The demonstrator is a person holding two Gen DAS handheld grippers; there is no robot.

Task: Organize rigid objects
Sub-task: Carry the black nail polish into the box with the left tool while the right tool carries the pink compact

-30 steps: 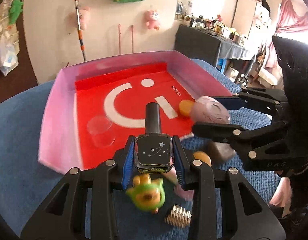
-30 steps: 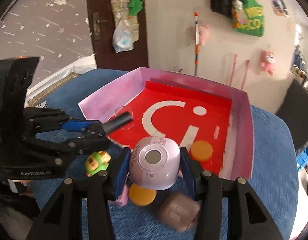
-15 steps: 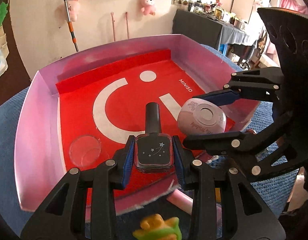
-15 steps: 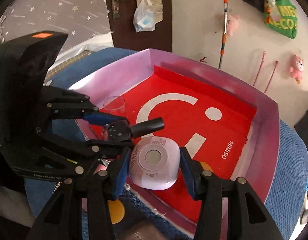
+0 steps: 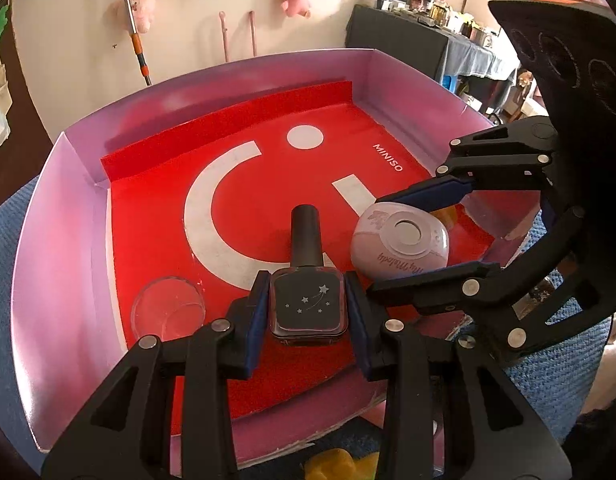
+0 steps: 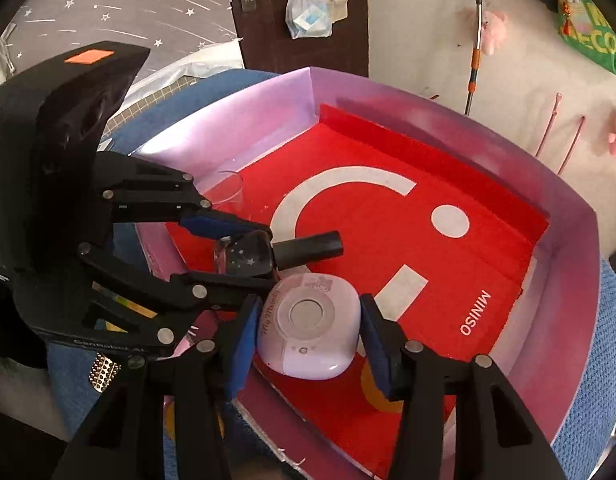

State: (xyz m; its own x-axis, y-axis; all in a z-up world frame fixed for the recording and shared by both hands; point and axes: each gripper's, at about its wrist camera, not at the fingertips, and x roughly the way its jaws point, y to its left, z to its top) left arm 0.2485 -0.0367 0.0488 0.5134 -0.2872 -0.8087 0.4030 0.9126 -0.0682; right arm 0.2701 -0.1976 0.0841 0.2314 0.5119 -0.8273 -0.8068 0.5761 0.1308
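A pink tray [image 5: 59, 240] with a red liner lies on blue cloth. My left gripper [image 5: 305, 284] is shut on a dark nail polish bottle [image 5: 305, 312] with silver stars, its black cap pointing forward, low over the tray's near part. Just to its right my right gripper [image 5: 382, 246] is shut on a lilac rounded case [image 5: 400, 240]. In the right wrist view the case [image 6: 308, 332] sits between the blue pads of the right gripper [image 6: 308, 308], over the tray's [image 6: 568, 260] near edge. The left gripper [image 6: 253, 256] and bottle [image 6: 243, 258] hang close to its left.
A clear cup [image 5: 167, 312] stands in the tray's near left corner. An orange disc [image 6: 374, 390] lies on the liner under the case. On the blue cloth [image 5: 568, 360] before the tray are a yellow-green toy [image 5: 340, 464] and a gold ridged piece [image 6: 103, 372].
Both grippers have carried their objects forward from over the cloth to low above the tray floor. The loose toys have slipped back toward the bottom of the views.
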